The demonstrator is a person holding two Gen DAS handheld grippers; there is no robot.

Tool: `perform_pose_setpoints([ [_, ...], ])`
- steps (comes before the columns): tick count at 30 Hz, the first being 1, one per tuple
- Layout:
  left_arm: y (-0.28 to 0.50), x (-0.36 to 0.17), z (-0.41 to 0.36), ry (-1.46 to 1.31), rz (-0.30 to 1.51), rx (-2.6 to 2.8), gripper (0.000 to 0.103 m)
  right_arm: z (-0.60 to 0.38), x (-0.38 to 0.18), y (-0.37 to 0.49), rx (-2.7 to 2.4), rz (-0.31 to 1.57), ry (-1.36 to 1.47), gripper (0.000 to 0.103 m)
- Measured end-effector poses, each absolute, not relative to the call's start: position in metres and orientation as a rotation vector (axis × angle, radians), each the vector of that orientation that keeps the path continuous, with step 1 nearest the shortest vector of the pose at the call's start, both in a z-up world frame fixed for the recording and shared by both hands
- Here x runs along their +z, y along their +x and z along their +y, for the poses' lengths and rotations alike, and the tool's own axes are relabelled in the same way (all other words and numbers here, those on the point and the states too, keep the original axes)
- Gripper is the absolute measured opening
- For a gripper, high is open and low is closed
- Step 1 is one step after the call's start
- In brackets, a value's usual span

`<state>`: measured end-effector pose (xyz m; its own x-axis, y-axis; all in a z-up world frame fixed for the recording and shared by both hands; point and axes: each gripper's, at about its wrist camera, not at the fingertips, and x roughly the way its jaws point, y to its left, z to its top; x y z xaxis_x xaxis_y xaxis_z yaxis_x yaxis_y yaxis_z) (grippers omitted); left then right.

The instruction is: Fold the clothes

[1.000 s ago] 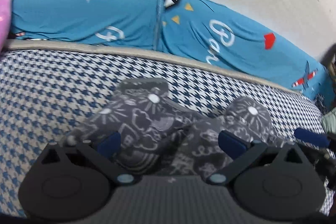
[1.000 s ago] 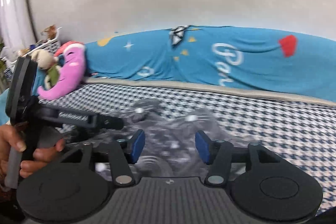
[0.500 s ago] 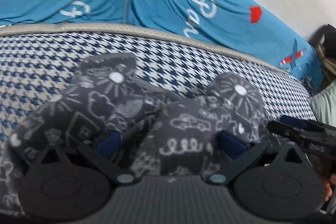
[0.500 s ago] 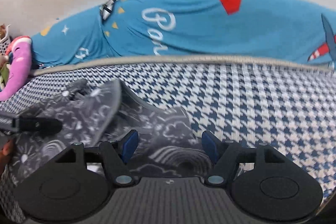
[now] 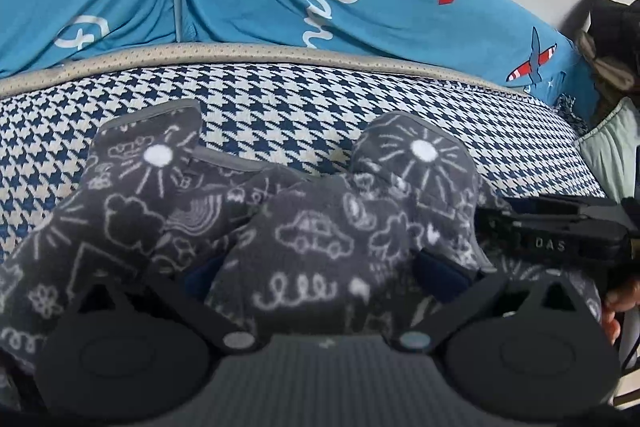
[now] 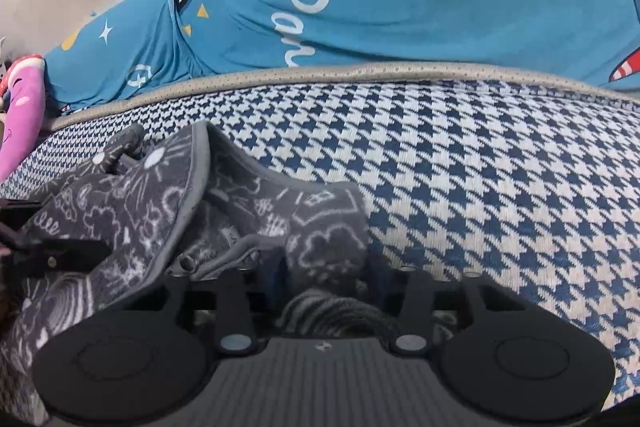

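We see a grey garment (image 5: 304, 227) with white doodle print lying crumpled on a bed (image 5: 280, 107) covered in blue-and-white houndstooth. In the left wrist view, our left gripper (image 5: 320, 271) has its jaws spread wide, with a hump of the garment bulging up between the two blue pads (image 5: 440, 275); the fabric covers part of both pads, and we cannot tell whether they press on it. Our right gripper (image 5: 552, 231) shows at the right edge of that view, just beside the garment, with a hand (image 5: 618, 307) behind it.

In the right wrist view, the right gripper (image 6: 324, 279) has its jaws drawn in close on a fold of the garment (image 6: 328, 239), which rises between them and hides the pads. The rest of the cloth trails to the left.

A blue quilt (image 6: 360, 7) lies along the wall behind the bed, and a pink plush (image 6: 22, 103) sits at the far left.
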<state>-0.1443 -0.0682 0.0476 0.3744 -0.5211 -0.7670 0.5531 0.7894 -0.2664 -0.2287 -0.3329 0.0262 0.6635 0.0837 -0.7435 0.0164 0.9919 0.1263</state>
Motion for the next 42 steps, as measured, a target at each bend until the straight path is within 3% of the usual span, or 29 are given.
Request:
perform_pose_setpoints([
  [2, -0.147, 0.049, -0.070, 0.049, 0.963, -0.683, 0.095, -0.331, 0.031, -0.229, 0.042, 0.823, 0.115, 0.019],
  [5, -0.153, 0.051, -0.073, 0.068, 0.947, -0.680, 0.089, -0.327, 0.043, -0.229, 0.042, 0.770, 0.103, 0.016],
  [25, -0.173, 0.060, -0.074, 0.070, 0.787, -0.607, 0.058, -0.294, 0.122, -0.226, 0.063, 0.440, 0.145, 0.014],
  [36, -0.150, 0.092, -0.081, 0.086, 0.556, -0.341, 0.054, -0.291, 0.155, -0.204, 0.050, 0.253, 0.228, 0.014],
  [40, -0.116, 0.102, -0.090, 0.049, 0.481, -0.109, 0.053, -0.295, 0.164, -0.189, 0.000, 0.197, 0.284, 0.022],
  [42, -0.098, 0.102, -0.081, -0.019, 0.524, -0.082, 0.053, -0.299, 0.159, -0.181, -0.064, 0.226, 0.294, 0.039],
])
